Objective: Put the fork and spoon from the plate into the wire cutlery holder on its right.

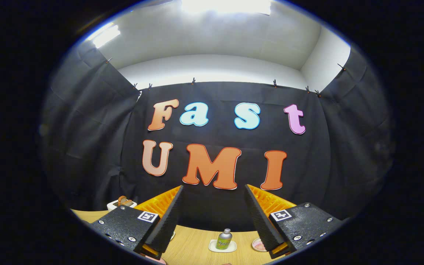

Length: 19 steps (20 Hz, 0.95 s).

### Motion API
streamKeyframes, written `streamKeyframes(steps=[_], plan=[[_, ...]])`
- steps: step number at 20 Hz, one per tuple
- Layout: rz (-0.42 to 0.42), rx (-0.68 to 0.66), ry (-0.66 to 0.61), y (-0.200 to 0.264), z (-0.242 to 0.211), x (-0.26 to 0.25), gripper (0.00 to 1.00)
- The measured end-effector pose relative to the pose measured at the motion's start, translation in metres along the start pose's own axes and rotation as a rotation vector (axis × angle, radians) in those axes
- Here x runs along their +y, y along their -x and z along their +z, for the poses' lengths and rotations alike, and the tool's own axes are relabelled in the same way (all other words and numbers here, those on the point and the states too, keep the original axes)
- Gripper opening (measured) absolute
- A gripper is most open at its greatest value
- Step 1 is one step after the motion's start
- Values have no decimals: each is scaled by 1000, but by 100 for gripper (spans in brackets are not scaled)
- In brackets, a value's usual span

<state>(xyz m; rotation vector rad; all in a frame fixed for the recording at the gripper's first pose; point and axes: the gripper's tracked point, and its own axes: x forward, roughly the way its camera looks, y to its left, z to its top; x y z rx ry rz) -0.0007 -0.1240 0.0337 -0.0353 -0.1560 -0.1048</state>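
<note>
Far left of the bottle [225,238], at the back edge of the desk [193,246]: small white block [122,202] with a brownish lump on top, too small to identify. Closer in, left of the bottle: left finger [168,217], angled outward. Low and left of the bottle, tucked under that finger: sliver of a pinkish curved rim [154,260], possibly the plate, cannot confirm. Bottle itself: upright on a small white coaster [214,247], beyond the fingers, roughly centred in the gap. Just right of the bottle: small round pinkish dish [257,246], partly hidden behind the right finger [260,217].

Jaws released, spread wide, nothing between them, nothing touching either pad. Raised off the desk and aimed at the cloth wall above the bottle, not down at the work area.

Progress: fork, spoon and wire cutlery holder, location cannot tell; probably nearer than the bottle, under the camera's line of sight. Cannot tell whether either piece is already in the holder. Judging by empty jaws up in the air: either the very start, a gap between two carries, or the finish; not decidable here. Safest label: no transfer confirmed, both fork and spoon counted as left to do. Likely needs a tilt down toward the near side of the bottle before any grasp.
</note>
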Motion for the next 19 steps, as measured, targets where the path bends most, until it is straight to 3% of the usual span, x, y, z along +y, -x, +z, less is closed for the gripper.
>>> streamKeyframes(steps=[19], plan=[[20,-9,-4,4,1,6,95]])
